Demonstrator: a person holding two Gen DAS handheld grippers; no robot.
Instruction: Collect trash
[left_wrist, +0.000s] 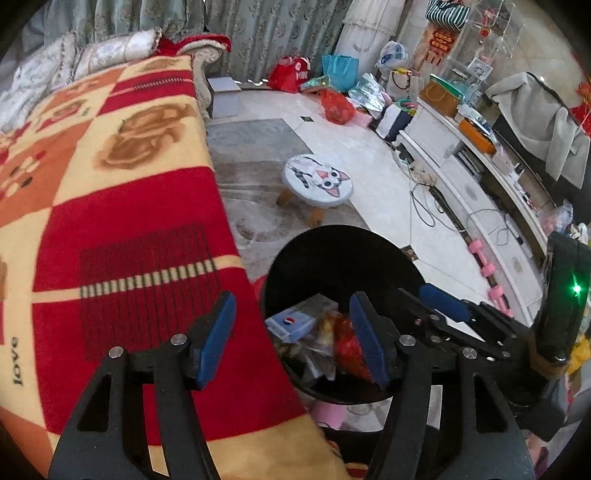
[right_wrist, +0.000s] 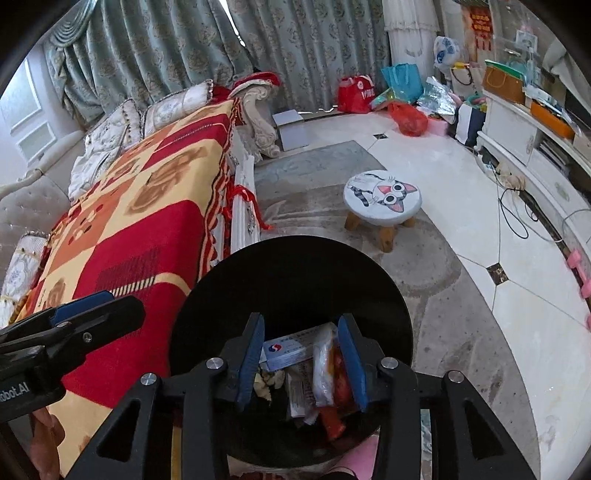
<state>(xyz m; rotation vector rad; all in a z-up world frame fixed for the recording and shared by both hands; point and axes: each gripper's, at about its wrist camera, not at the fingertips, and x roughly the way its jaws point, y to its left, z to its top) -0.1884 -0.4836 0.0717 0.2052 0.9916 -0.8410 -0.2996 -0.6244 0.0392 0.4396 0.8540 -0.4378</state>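
Observation:
A black round trash bin stands on the floor beside the sofa; it also shows in the right wrist view. Inside lie a white-blue box, a clear wrapper, red packaging and other scraps. My left gripper is open and empty, over the bin's left rim and the sofa edge. My right gripper is open and empty, right above the bin's mouth. The right gripper also shows at the right of the left wrist view, and the left gripper at the left of the right wrist view.
A sofa with a red and yellow blanket lies left of the bin. A cat-face stool stands beyond it. A white TV cabinet with cables runs along the right. Bags pile at the far wall.

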